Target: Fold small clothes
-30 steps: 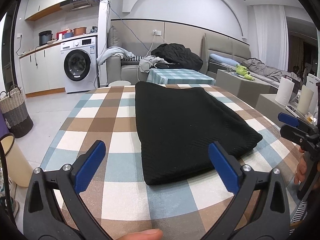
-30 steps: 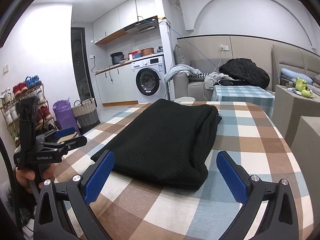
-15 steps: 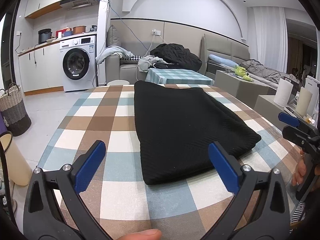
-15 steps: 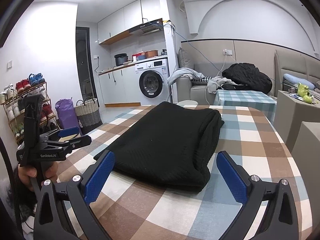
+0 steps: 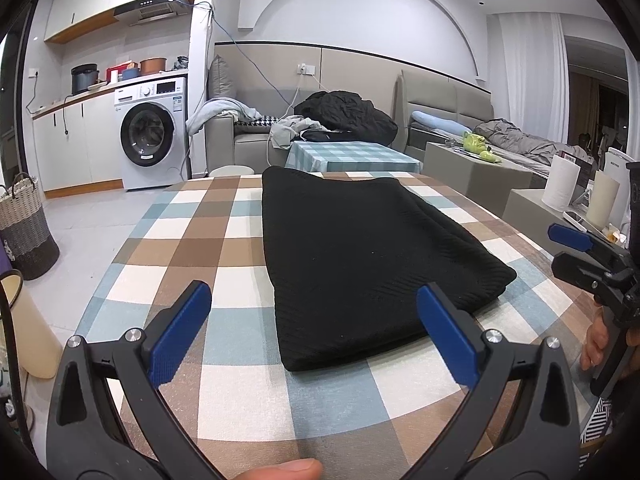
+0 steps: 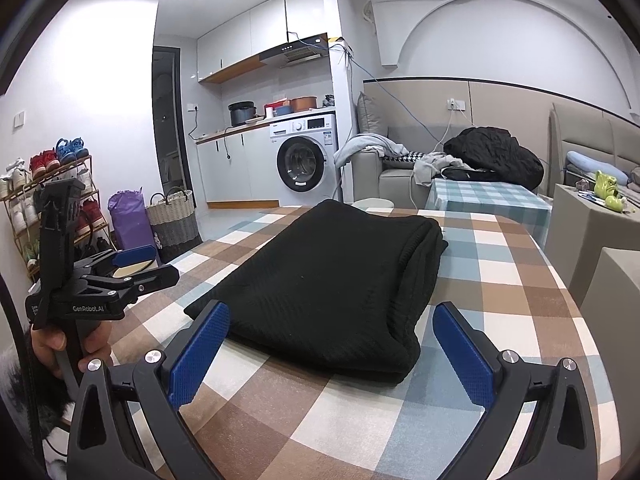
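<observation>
Table [image 5: 168, 248]: covered by a checked cloth in brown, blue and cream; fills the lower half of both wrist views.
Black garment [image 5: 360, 256]: knit, folded into a long flat rectangle, lying on the table along its length. Near short edge faces both grippers. Right wrist view [image 6: 332, 280] shows stacked layers along its right-hand long edge and a rounded fold at the near right corner.
Washing machine [image 5: 150, 136]: white front-loader against the far wall, under a counter.
Sofa [image 6: 400, 176]: grey, beyond the table, loose clothes heaped on it.
Woven basket [image 6: 174, 220]: on the floor, off the table's left side, beside a purple bag.
Left gripper [image 5: 316, 332]: jaws spread wide, nothing between the blue pads; sits low over the table just short of the garment's near edge, not touching it. Also seen in the right wrist view [image 6: 140, 262], hand-held at the table's left edge.
Right gripper [image 6: 328, 350]: jaws spread wide, empty; near corner of the garment lies between the pads in view, contact cannot be told.
</observation>
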Demonstrator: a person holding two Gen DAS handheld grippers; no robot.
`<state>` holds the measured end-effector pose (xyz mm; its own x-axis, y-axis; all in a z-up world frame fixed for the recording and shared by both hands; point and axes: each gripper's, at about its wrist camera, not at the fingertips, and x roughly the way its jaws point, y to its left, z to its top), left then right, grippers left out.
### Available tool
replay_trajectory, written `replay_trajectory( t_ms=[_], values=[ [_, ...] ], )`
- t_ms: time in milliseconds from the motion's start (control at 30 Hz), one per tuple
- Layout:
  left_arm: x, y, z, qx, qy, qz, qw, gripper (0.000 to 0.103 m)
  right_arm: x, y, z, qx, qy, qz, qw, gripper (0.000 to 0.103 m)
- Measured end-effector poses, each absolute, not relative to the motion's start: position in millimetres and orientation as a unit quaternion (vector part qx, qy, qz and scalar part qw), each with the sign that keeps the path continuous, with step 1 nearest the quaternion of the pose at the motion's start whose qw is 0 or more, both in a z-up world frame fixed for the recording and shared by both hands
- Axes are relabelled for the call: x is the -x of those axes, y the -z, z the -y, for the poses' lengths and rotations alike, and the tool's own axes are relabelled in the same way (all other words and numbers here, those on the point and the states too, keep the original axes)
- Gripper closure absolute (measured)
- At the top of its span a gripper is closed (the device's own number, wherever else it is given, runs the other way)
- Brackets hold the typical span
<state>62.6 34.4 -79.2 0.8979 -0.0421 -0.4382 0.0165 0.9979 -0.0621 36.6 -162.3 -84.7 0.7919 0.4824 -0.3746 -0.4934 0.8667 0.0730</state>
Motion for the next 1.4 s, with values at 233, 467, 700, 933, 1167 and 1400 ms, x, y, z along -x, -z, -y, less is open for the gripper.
replay_trajectory(
  t_ms=[233, 467, 700, 933, 1167, 1400],
  values=[
    [-61.8, 79.3, -34.8, 0.033, 0.016, -0.228, 0.973, 0.001, -36.1, 85.7, 162.2, 0.014, -0.258, -0.197, 0.946, 0.000],
    [-62.0, 79.4, -35.1, 0.033, 0.017, -0.228, 0.973, 0.001, -36.9, 86.6, 162.6, 0.010, -0.257, -0.200, 0.945, 0.000],
    [-62.2, 79.6, -35.6, 0.033, 0.017, -0.228, 0.973, 0.001, -37.3, 86.6, 163.3, 0.006, -0.257, -0.202, 0.945, 0.000],
    [-62.3, 79.8, -35.5, 0.033, 0.017, -0.228, 0.973, 0.001, -37.3, 86.5, 163.3, 0.006, -0.256, -0.203, 0.945, 0.000],
    [-62.1, 79.9, -35.6, 0.034, 0.017, -0.227, 0.973, 0.001, -36.9, 86.6, 163.4, 0.006, -0.256, -0.203, 0.945, 0.000],
    [-62.0, 78.7, -36.1, 0.035, 0.018, -0.222, 0.974, 0.001, -36.8, 86.4, 162.8, 0.006, -0.257, -0.204, 0.945, 0.000]
  ],
)
